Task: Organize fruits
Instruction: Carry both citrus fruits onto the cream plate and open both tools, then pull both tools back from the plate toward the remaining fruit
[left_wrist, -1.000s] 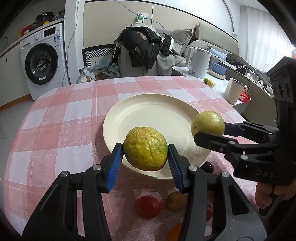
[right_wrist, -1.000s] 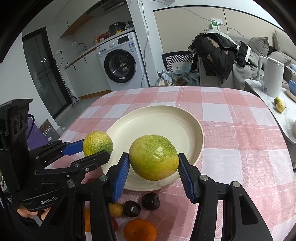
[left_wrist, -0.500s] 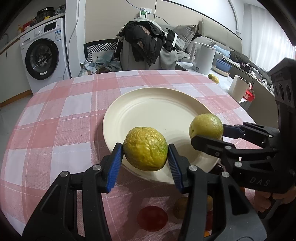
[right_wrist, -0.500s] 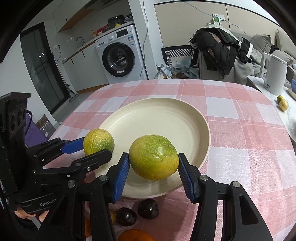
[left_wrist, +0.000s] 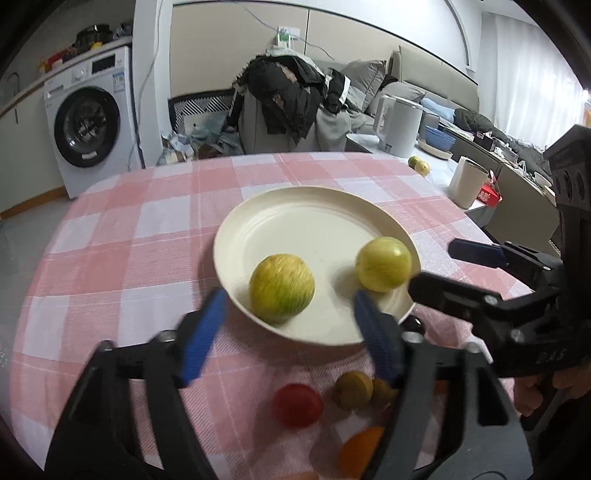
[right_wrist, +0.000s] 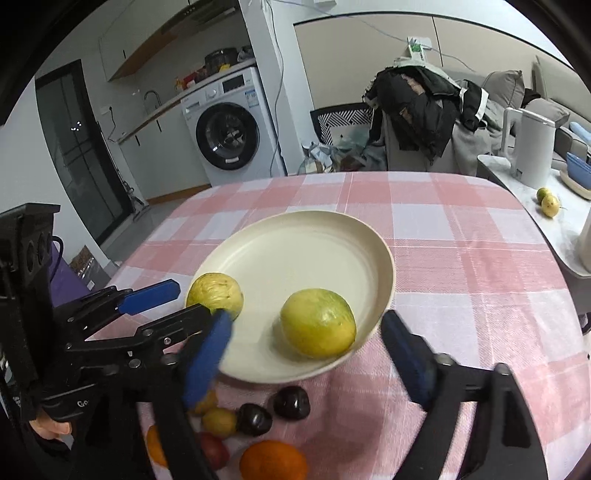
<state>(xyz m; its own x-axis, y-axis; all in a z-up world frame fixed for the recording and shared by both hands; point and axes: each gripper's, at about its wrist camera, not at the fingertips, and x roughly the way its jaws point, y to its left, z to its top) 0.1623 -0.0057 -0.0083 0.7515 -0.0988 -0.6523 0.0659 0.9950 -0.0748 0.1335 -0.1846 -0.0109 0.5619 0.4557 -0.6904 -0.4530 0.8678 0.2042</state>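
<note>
1. Half a second ago each gripper clamped a yellow-green fruit; now both have let go. The left gripper (left_wrist: 291, 325) stands spread wide, its fruit (left_wrist: 282, 288) lying on the cream plate (left_wrist: 295, 210) near the front rim.
2. The right gripper (right_wrist: 310, 350) is likewise spread, and its fruit (right_wrist: 318, 323) rests on the plate's near right side.
3. The fingers are blurred, so possibly moving.
4. The plate sits on a pink checked tablecloth (left_wrist: 122, 240); small cherries (right_wrist: 291, 402), a red fruit (left_wrist: 297, 404) and an orange (right_wrist: 273, 461) lie in front of it.
5. A washing machine (right_wrist: 231, 136) stands behind.
6. The right fruit's long axis lies roughly crosswise.
</note>
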